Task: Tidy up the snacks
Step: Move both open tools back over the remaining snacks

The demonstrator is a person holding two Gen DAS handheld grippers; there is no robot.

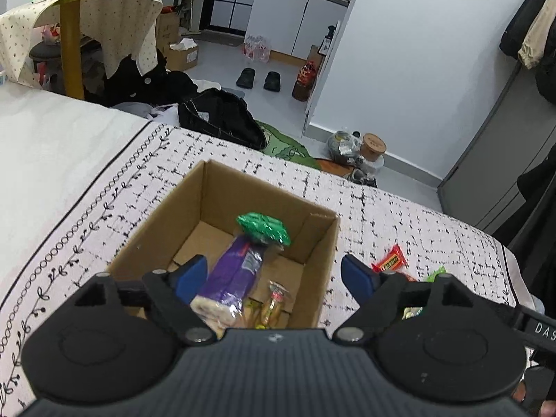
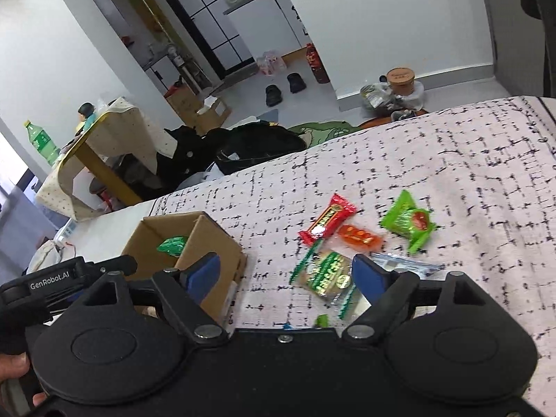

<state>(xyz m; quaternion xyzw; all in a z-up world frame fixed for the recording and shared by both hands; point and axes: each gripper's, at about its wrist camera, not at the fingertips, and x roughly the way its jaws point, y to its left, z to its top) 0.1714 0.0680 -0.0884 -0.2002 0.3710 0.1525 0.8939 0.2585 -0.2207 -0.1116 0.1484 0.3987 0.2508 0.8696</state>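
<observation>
An open brown cardboard box (image 1: 222,229) sits on a bed covered by a white blanket with black dashed grid lines (image 1: 399,215). The left tool (image 1: 274,272) hovers above the box with its 2 blue-padded fingers (image 1: 189,276) spread wide and nothing between them. Inside the box lie a long purple-wrapped packet (image 1: 232,274) with a crinkled green foil end (image 1: 264,227) at its far side, and a small clear-wrapped yellow candy (image 1: 274,304) near the right wall. The right tool (image 2: 285,276) is also spread apart and holds nothing, poised over loose snacks on the blanket to the right of the box (image 2: 194,243). Between its fingers lies a clear packet with green and gold print (image 2: 326,272). Farther off lie a red bar wrapper with yellow lettering (image 2: 326,222), touching a small orange packet (image 2: 361,236), and to the right a bright green pouch with a red picture (image 2: 408,220). A clear blue-tinted wrapper (image 2: 403,262) rests just beside the right finger. A small green scrap (image 2: 321,320) lies near the tool body.
</observation>
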